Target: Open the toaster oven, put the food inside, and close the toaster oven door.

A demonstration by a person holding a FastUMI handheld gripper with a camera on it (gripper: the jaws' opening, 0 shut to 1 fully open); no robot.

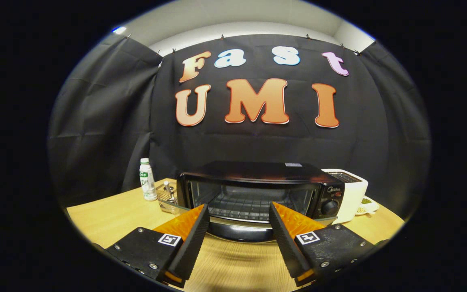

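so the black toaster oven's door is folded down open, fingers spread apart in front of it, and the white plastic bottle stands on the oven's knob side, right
Not quite. The white plastic bottle stands on the side away from the knob, beside the clear glass tray; the white toaster is on the knob side. The rest holds: in the gripper view the black toaster oven has its door folded down, and the gripper is open before it.

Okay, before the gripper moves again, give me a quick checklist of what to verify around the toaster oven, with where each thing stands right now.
1. Toaster oven door open: ok, it is folded down, and the wire rack inside is exposed.
2. Gripper open: ok, fingers spread wide, nothing between them.
3. Food in hand: not ok, the fingers hold nothing.
4. Food in the oven: cannot tell, the rack looks bare.
5. Clearance beside the oven: ok, the bottle and white toaster stand off to its sides.
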